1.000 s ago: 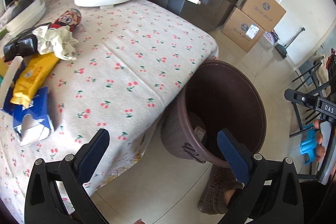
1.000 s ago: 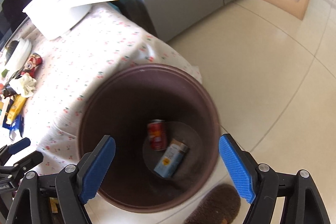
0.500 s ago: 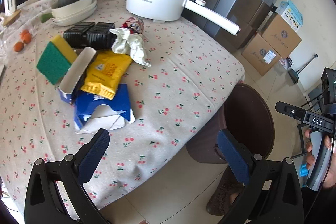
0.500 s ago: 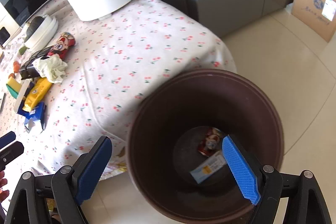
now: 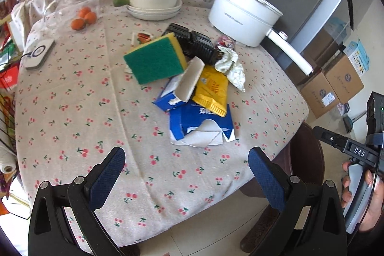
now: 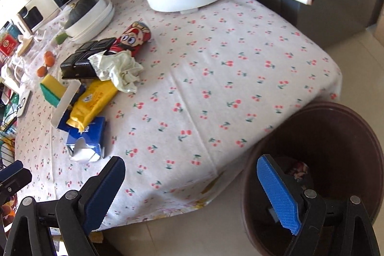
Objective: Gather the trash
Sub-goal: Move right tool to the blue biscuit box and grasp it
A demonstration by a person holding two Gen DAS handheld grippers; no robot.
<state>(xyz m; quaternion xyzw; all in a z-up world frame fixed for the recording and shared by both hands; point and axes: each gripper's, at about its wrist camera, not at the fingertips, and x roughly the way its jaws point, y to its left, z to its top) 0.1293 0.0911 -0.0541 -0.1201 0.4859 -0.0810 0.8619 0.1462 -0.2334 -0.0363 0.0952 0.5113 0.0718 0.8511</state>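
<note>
Left claw [image 5: 186, 166] empty, spread | right claw [image 6: 192, 186] empty, opening | blue carton [image 5: 201, 126] just ahead of left, nearer | bin [image 6: 336, 136] beside right

A crumpled white wrapper [image 5: 231, 66], a flat yellow packet [image 5: 212, 91] and a torn blue carton [image 5: 201, 127] lie piled together just beside the green sponge [image 5: 156, 61], well apart from the brown bin [image 6: 336, 160].

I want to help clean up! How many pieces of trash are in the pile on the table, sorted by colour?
Blue boxes: 2
Yellow packet: 1
White crumpled paper: 1
Red cartoon can: 1
Black packs: 2
Green and yellow sponge: 1
Total: 8
</note>
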